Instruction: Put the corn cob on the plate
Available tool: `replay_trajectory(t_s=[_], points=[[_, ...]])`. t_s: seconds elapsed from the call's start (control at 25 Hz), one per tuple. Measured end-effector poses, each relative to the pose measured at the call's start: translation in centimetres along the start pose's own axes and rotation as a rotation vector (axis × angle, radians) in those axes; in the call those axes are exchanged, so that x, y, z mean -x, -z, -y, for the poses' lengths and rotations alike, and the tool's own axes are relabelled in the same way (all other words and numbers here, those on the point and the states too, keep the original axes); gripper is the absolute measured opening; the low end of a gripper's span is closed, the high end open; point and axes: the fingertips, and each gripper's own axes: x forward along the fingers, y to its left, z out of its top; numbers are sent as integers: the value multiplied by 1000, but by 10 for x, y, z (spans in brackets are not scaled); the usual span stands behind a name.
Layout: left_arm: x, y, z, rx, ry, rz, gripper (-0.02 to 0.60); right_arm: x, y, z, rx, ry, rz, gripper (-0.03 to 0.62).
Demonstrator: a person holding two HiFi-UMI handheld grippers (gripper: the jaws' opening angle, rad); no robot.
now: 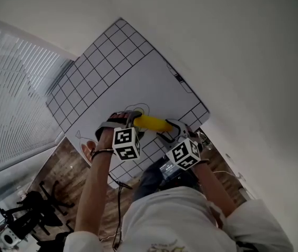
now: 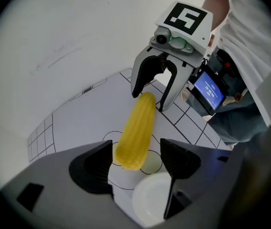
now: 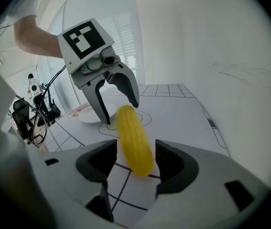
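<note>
A yellow corn cob lies lengthwise between my two grippers over the white gridded mat. My left gripper is open; the cob's end sits between its jaws with a gap on each side. My right gripper is open too, its pads close beside the cob's other end without pressing on it. A small white plate lies just under the left gripper, beside the drawn circles. I cannot tell whether the cob rests on the mat.
The mat covers a white table set against a white wall. A reddish printed patch marks the mat's near-left corner. Wooden floor and black equipment lie beyond the table's edge, with window blinds to the left.
</note>
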Motion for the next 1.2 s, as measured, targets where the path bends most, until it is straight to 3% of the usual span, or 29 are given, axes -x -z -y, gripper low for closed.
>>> replay_trajectory(t_s=[0.28, 0.8, 1.2], points=[[-14, -9, -3, -94, 44, -33, 307, -11, 4, -1, 41, -11, -39, 262], [-38, -9, 6, -122, 123, -65, 307, -31, 8, -6, 129, -97, -91, 268], [-43, -11, 7, -133, 154, -94, 311, -35, 9, -3, 146, -78, -106, 259]])
